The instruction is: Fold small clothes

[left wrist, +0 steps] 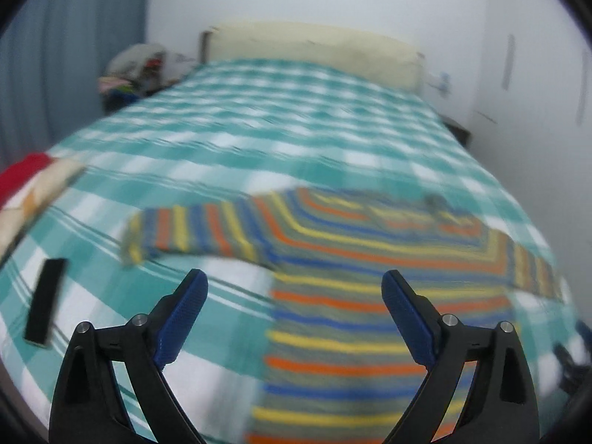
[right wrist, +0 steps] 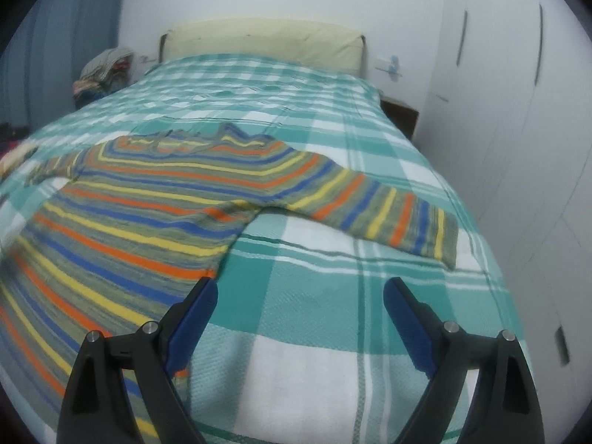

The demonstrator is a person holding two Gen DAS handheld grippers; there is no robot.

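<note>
A striped sweater [left wrist: 351,296] lies spread flat on the bed [left wrist: 259,118], over its green-and-white checked cover; its body runs lengthwise along the bed, hem toward the cameras and collar [right wrist: 192,140] toward the cream headboard [right wrist: 266,44], while both sleeves stretch out sideways across the bed; in the left wrist view the left sleeve [left wrist: 192,233] reaches out to the left with its cuff at the far end, and in the right wrist view the right sleeve [right wrist: 388,214] slants out and down to the right, cuff near the bed's right edge; the left gripper [left wrist: 294,285] hangs released, jaws wide apart, above the sweater's left side edge, one finger over bare cover and the other over the stripes, gripping nothing; the right gripper [right wrist: 299,290] is likewise released, jaws wide, poised over bare checked cover just beside the sweater's right side edge, below the armpit; a black flat object [left wrist: 44,310] lies on the cover to the left, with red and cream cloth [left wrist: 29,185] beyond it; a heap of clothes [right wrist: 103,74] sits beside the bed near the headboard; white wardrobe doors [right wrist: 518,111] stand to the right; the left view is blurred
</note>
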